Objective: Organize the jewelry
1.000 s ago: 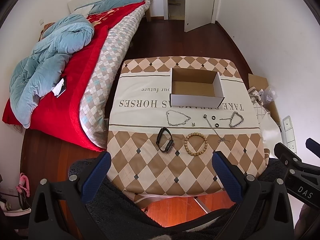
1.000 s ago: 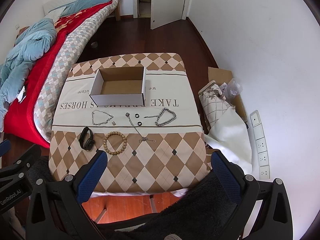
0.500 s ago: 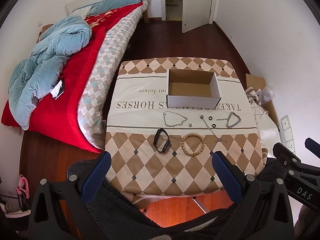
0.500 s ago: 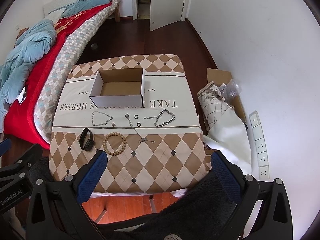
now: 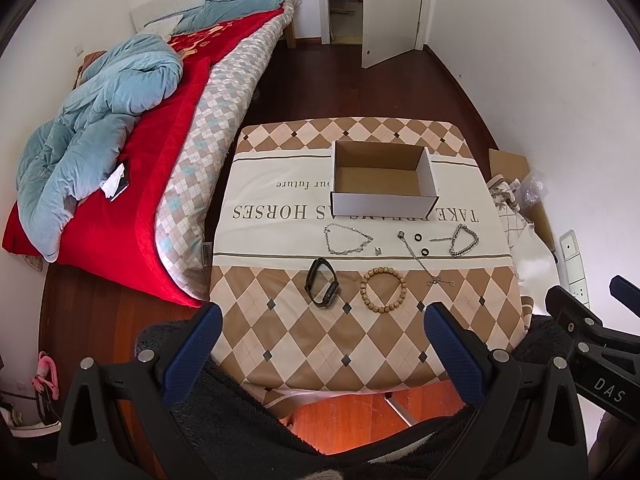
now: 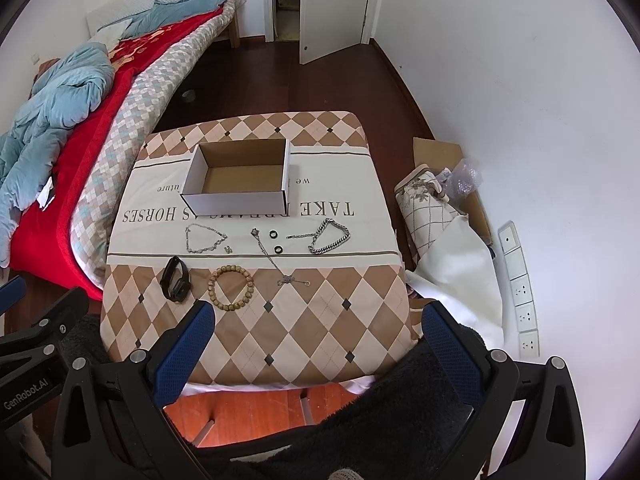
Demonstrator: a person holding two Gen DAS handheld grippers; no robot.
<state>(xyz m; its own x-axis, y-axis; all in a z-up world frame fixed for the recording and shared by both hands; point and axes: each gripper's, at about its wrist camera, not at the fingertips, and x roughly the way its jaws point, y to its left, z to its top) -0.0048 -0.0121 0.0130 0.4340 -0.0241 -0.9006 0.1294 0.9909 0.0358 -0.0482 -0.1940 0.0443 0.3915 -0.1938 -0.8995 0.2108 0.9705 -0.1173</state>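
Your left claw (image 5: 322,326) and right claw (image 6: 316,326) gape wide, holding nothing. Mid-frame, the worktop (image 5: 360,348) cloth reads "TAKE", "HORSES", "future"; the other claw's arm shows "DAS" lower right, "GenRobot.AI" lower left

**Bright, even daylight; strong fisheye warp**

Soft daylight fills both views, with faint shadows. The white wall (image 6: 500,100) looks nearly blown out. Focus is sharp throughout. Straight lines bow heavily near the edges, and the corners darken to black vignette.
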